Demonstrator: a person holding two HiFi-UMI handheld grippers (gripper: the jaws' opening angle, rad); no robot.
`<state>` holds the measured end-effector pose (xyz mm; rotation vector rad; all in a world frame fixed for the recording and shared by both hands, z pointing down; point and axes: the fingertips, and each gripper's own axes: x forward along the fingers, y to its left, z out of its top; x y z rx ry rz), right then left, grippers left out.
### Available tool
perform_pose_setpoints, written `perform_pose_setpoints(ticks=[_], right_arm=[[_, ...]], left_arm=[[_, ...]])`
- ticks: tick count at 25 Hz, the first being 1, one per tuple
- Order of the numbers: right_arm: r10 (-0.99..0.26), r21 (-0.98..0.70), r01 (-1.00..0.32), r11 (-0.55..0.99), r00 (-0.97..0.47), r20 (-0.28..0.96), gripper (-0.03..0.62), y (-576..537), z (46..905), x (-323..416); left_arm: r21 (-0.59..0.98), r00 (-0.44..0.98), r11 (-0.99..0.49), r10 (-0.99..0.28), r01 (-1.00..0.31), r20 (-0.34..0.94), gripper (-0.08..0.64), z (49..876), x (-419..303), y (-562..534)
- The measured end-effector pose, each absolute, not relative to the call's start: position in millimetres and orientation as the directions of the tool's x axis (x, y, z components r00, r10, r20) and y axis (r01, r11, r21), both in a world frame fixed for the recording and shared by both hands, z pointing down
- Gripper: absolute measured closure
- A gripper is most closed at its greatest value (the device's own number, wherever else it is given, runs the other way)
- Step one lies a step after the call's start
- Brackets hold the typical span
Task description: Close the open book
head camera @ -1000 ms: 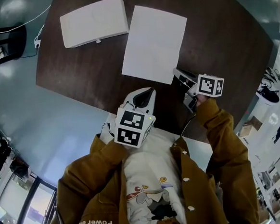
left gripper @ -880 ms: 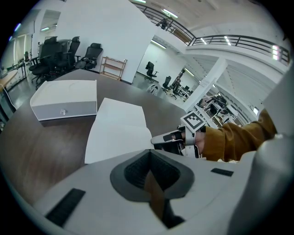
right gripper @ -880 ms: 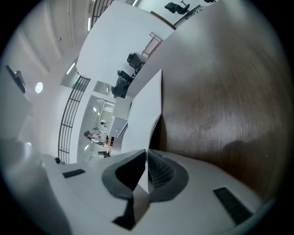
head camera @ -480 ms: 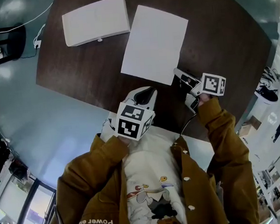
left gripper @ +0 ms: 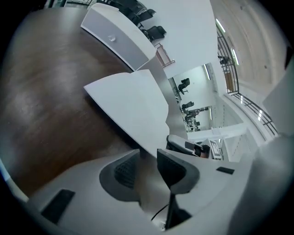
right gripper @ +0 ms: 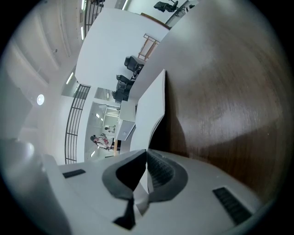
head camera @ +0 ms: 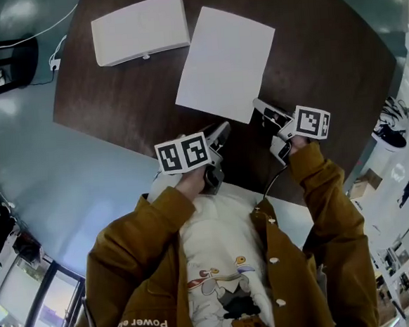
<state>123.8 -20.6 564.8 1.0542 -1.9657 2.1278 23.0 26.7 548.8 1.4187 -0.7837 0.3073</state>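
Note:
The white book (head camera: 226, 62) lies flat on the dark wooden table (head camera: 121, 95) and looks closed, with its plain cover up. My left gripper (head camera: 223, 129) sits just short of the book's near edge. Its jaws have just been opening and now stand open with nothing between them. In the left gripper view the book (left gripper: 133, 105) lies right beyond the left gripper (left gripper: 147, 154). My right gripper (head camera: 259, 106) is shut at the book's near right corner. In the right gripper view the book's edge (right gripper: 150, 108) starts just past the right gripper (right gripper: 146, 154), whose jaws are shut.
A flat white box (head camera: 141, 29) lies on the table at the back left, also seen in the left gripper view as the white box (left gripper: 117, 39). The table's near edge (head camera: 122, 149) runs just behind my left hand, with grey floor (head camera: 19, 138) to the left.
My left gripper has rolled, so its marker cube now faces another way. It has dropped toward the table, and its jaws have opened. The right gripper has stayed in place.

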Motion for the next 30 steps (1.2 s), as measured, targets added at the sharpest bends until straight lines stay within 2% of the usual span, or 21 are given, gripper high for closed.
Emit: perform_pose_setpoints(ticks=[3,9,13,20,23,25,29,30], right_arm=[[-0.403,-0.881,-0.452,-0.142,-0.787,0.468,0.578,-24.9,560.5,119.4],[-0.384,-0.852,-0.487,-0.192,-0.762,0.522,0.578,-20.9,565.9,125.9],[-0.388,-0.871,-0.462,-0.169,-0.781,0.489,0.578,-23.2,561.6,121.6],[-0.388,-0.88,-0.446,-0.162,-0.791,0.472,0.578,-24.7,562.3,120.3],[-0.384,-0.865,-0.463,-0.193,-0.776,0.501,0.578,-21.6,564.6,124.8],[-0.381,-0.851,-0.481,-0.214,-0.761,0.525,0.578,-19.9,566.8,129.5],[-0.405,-0.886,-0.439,-0.149,-0.79,0.459,0.574,-27.1,560.8,122.3],[-0.403,-0.878,-0.447,-0.169,-0.782,0.476,0.574,-25.3,563.0,124.0]], left_arm=[[0.762,0.71,0.228,-0.277,-0.606,0.648,0.454,557.1,21.2,24.9],[0.786,0.711,0.339,-0.34,-0.518,0.615,0.44,566.6,22.3,17.4],[0.797,0.71,0.383,-0.375,-0.467,0.596,0.44,573.4,23.1,13.6],[0.82,0.703,0.389,-0.432,-0.42,0.565,0.44,573.9,22.3,4.7],[0.827,0.699,0.375,-0.447,-0.42,0.558,0.444,568.9,22.1,1.1],[0.827,0.694,0.365,-0.454,-0.427,0.558,0.495,565.8,21.4,0.2],[0.84,0.693,0.336,-0.476,-0.425,0.541,0.515,559.5,21.1,-3.5],[0.844,0.694,0.331,-0.481,-0.422,0.535,0.521,557.6,21.5,-5.2]])
